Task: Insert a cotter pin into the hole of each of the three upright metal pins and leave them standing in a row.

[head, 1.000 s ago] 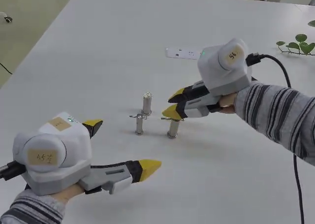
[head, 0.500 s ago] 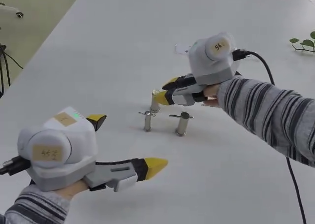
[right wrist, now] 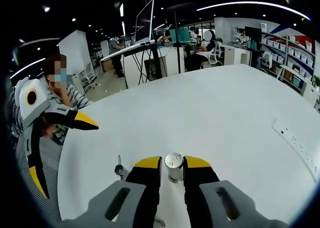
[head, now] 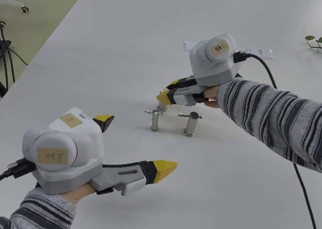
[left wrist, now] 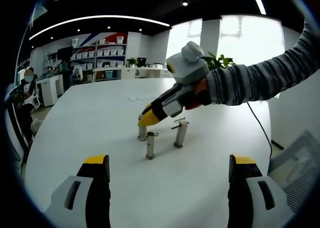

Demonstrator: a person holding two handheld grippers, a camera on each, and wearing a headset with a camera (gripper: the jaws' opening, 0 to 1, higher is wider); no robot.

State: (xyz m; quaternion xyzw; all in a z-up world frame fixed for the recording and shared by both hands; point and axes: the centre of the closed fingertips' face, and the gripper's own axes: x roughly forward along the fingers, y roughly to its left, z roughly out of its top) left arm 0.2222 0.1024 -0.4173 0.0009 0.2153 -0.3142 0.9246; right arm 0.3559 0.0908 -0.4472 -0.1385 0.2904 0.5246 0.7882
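Low at the near edge of the white table (head: 126, 48), the left gripper (head: 134, 144) lies level in a striped-sleeved hand. Its yellow-tipped jaws are spread wide and hold nothing. Across the table the right gripper (head: 168, 89) reaches in from the right, angled down. Its jaws are drawn in on both sides of the rear metal pin (right wrist: 174, 168), with no gap visible in the right gripper view. Just in front stand two more metal pins, well away from the left gripper: the left front pin (head: 155, 120) and the right front pin (head: 190, 124), each with a cotter pin (head: 190, 116) across its top. Beige stickers (head: 52, 156) on both housings carry handwriting too small to read. A power strip (head: 261, 53) lies partly hidden behind the right gripper.
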